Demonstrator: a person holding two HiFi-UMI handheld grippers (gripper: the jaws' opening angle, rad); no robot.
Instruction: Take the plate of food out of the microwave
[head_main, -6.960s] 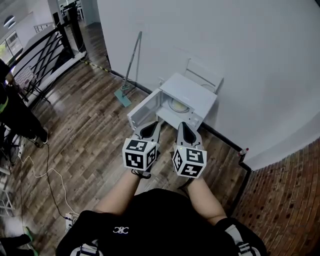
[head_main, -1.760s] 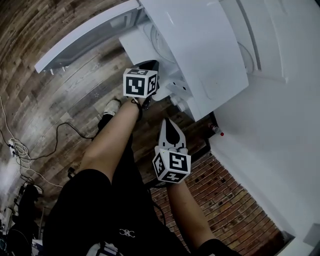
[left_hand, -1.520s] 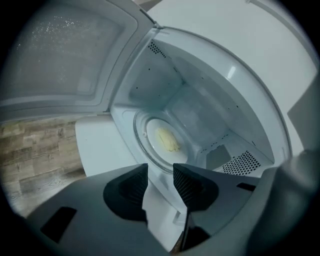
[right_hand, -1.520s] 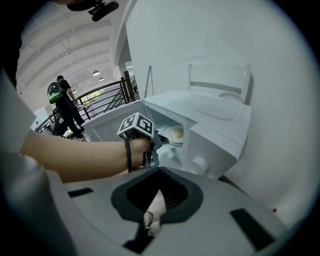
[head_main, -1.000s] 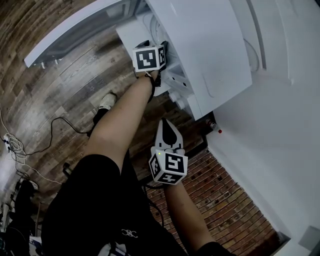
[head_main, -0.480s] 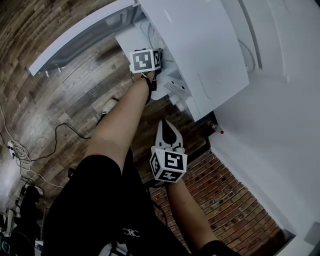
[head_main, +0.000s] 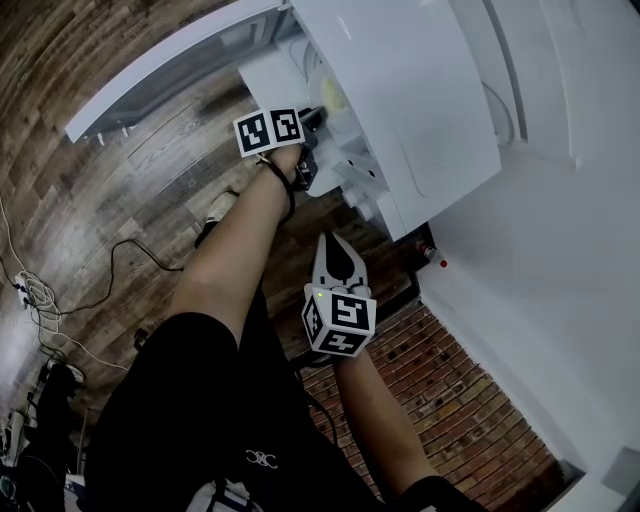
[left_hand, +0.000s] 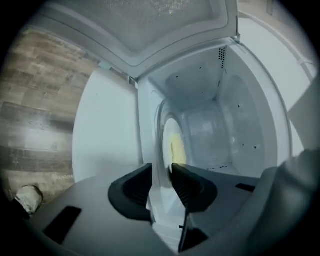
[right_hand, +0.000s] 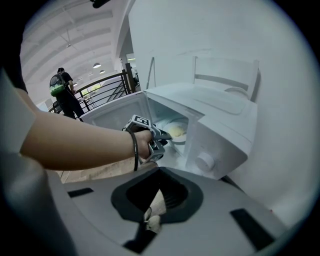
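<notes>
The white microwave (head_main: 400, 90) stands on the floor with its door (head_main: 170, 70) swung open to the left. Inside it is a white plate (left_hand: 169, 150) with yellow food (left_hand: 176, 146); the right gripper view also shows the plate (right_hand: 177, 134). My left gripper (left_hand: 161, 172) reaches into the cavity, jaws closing on the plate's near rim, which sits between both pads. In the head view the left gripper (head_main: 312, 120) is at the microwave's mouth. My right gripper (head_main: 331, 243) hangs back in front of the microwave, shut and holding nothing.
The microwave's knob (right_hand: 204, 161) faces me on the control panel. A white chair (right_hand: 225, 75) stands behind the microwave against the wall. Cables (head_main: 40, 300) lie on the wood floor at left. Brick flooring (head_main: 450, 400) runs along the wall. A person (right_hand: 65, 92) stands far off by a railing.
My left gripper reached into the microwave, then drew back slightly toward the opening, and the yellow food now shows in the head view. The right gripper has barely moved.
</notes>
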